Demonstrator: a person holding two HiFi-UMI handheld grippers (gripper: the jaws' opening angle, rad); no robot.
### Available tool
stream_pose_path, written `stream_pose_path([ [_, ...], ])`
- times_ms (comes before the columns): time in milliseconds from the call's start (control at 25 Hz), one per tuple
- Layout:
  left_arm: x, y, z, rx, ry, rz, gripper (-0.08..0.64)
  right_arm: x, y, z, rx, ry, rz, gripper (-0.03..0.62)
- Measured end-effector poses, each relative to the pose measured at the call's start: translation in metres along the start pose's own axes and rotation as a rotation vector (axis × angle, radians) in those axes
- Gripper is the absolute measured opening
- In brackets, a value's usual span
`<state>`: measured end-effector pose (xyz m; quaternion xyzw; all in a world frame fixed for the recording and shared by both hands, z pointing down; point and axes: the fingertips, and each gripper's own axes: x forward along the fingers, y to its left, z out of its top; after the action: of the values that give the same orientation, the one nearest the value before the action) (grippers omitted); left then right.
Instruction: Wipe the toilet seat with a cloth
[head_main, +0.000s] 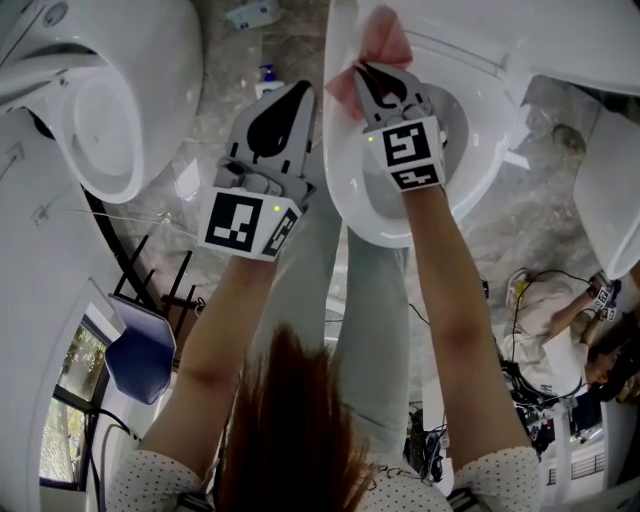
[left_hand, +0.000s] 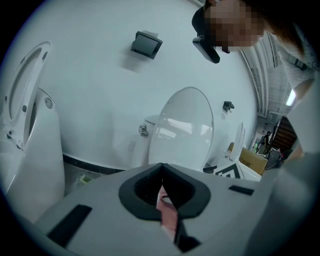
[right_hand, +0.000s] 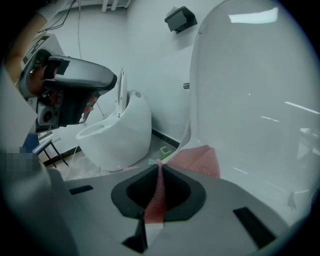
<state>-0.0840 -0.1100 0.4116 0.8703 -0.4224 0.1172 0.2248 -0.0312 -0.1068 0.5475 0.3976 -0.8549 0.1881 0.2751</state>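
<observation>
The right gripper has its jaws pinching the pink cloth, which fans out just beyond the tips against the toilet seat. Only the right gripper view shows the knitted weave running back through the slot between the jaws of the right gripper, with the raised lid just ahead. The left gripper hangs beside it over the floor. In its own view the left gripper has its tips pressed together, and a pink sliver sits behind them; I cannot tell what it is.
</observation>
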Motion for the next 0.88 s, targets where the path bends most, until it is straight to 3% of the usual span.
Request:
stream_pose_path([
  [160,0.001,-0.003,0.001,0.004,-0.005,-0.001,0.002,-0.001,0.000,0.001,0.022,-0.023,0.067,0.029],
  [400,0.003,-0.010,-0.003,0.003,0.003,-0.017,0.002,-0.002,0.000,0.000,-0.091,0.027,0.117,0.028],
  [560,0.005,-0.018,-0.006,0.004,0.011,-0.029,0.002,-0.006,-0.009,-0.004,-0.129,0.035,0.118,0.028],
  [880,0.007,-0.024,-0.007,0.008,0.018,-0.040,0.002,-0.025,-0.046,-0.018,-0.100,0.031,0.073,0.028],
])
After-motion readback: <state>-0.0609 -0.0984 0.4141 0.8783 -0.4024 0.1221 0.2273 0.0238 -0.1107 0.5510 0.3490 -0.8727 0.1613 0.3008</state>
